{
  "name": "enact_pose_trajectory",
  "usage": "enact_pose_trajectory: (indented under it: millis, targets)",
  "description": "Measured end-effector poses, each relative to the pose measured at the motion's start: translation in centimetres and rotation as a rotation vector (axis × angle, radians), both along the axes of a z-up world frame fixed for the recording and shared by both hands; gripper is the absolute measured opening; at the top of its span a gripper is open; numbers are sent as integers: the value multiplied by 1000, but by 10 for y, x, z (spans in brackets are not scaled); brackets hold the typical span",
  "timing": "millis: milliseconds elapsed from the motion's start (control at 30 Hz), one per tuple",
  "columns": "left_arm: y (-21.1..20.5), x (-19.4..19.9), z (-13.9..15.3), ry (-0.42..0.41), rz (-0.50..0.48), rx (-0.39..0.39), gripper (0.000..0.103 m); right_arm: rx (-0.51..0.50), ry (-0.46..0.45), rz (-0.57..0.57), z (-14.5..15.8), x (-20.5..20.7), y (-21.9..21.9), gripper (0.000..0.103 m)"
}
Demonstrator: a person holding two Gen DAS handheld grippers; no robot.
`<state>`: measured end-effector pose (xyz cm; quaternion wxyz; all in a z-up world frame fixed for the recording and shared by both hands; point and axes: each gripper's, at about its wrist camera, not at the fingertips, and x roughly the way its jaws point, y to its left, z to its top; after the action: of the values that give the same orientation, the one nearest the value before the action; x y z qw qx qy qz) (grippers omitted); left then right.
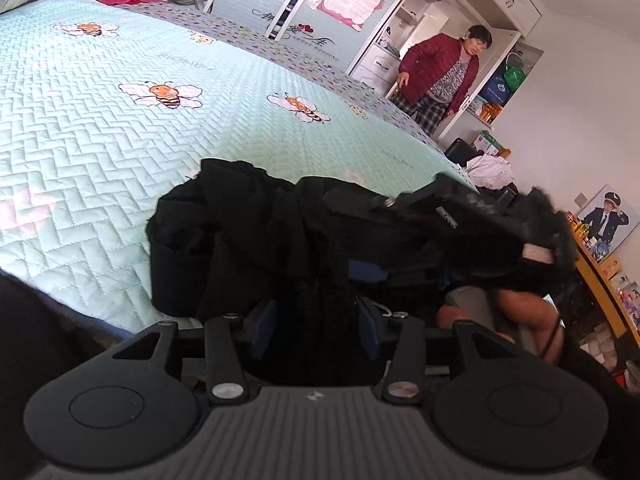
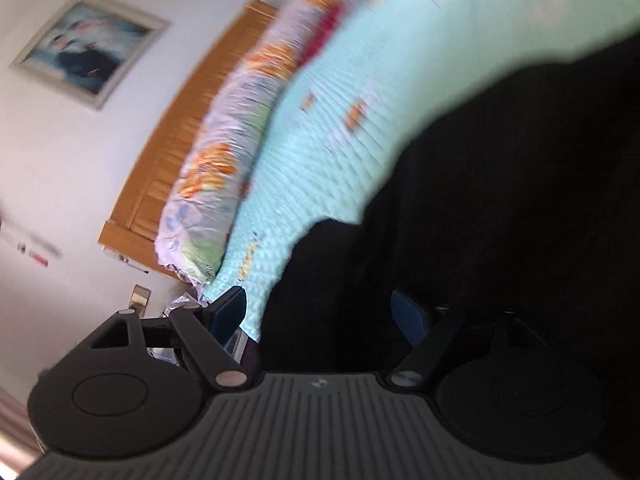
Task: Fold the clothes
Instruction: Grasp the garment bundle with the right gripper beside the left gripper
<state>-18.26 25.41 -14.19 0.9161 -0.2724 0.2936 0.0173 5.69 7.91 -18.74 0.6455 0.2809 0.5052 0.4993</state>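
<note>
- A mint quilted bed (image 1: 120,152) with bee prints carries the black garment (image 1: 224,240) at its near edge; a rolled floral quilt (image 2: 224,152) lies at the bed's head.
- A person in a red jacket (image 1: 438,68) stands at the far wardrobe (image 1: 472,4).
- Left gripper (image 1: 316,330): fingers spread, black cloth between them; pressing cannot be told.
- Right gripper (image 2: 320,316): fingers spread wide, the garment filling its right side.

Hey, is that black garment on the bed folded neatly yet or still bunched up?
Bunched up. The black garment sits in a rumpled heap with uneven lumps on the quilted bedspread, no flat layers or straight edges.
</note>
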Motion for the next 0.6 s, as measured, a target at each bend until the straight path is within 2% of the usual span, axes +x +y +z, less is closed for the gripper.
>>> enact_pose_trajectory:
  millis: [33,67,100,233,333,367,400,467,533,600]
  targets:
    - [2,-2,1,-6,3,-2,50,10,26,5,-3,-1,0,61]
    - [3,-4,2,-13,5,-4,51,28,42,20,-2,-2,-2,33]
    - [6,-6,4,-24,4,-6,51,46,58,36,-1,-4,-4,20]
    - [17,-16,14,-89,5,-25,53,164,-14,118,36,-21,-5,12]
    - [34,-33,27,-186,37,-76,60,182,-176,161,63,-44,-2,12]
    - [39,-38,31,-208,51,-89,66,176,-215,179,67,-51,0,12]
    - [43,-42,35,-229,63,-100,69,177,-216,197,65,-56,2,12]
    - [42,-43,39,-226,54,-91,69,176,-155,228,54,-62,5,11]
    - [37,-41,40,-217,34,-79,70,144,-69,240,35,-65,9,11]
    - [34,-34,38,-186,41,-98,71,99,36,236,11,-64,7,12]
